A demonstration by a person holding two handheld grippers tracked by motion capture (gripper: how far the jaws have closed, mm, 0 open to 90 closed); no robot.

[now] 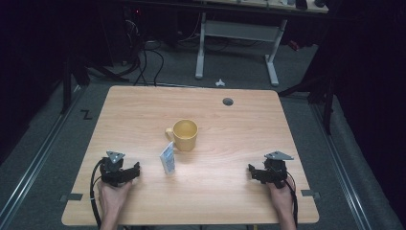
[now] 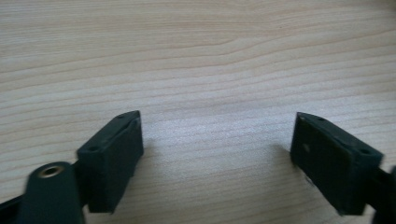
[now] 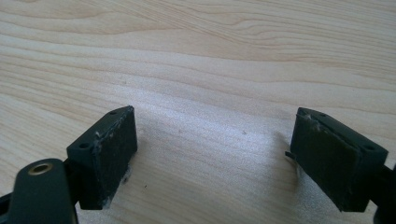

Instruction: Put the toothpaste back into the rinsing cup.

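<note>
Nothing is gripped yet: both grippers, left (image 1: pixel 125 173) and right (image 1: pixel 260 173), are held released at bottom frame; mug (image 1: pixel 184 135) and packet (image 1: pixel 167 157) lie untouched at centre.

A plain yellow ceramic mug (image 1: pixel 185 134) and a small blue-and-white printed packet (image 1: pixel 167 157) on a pale wooden table (image 1: pixel 239 143) with streaky grain; both handheld grippers black.

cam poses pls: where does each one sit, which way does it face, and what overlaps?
High view: above the person's side, facing forward and down on the table; both hands, left gripper, right gripper, mug.
Left gripper view: on that gripper, facing tabletop.
Right gripper view: likewise.
Shared: wood tabletop; jaws spread.
</note>
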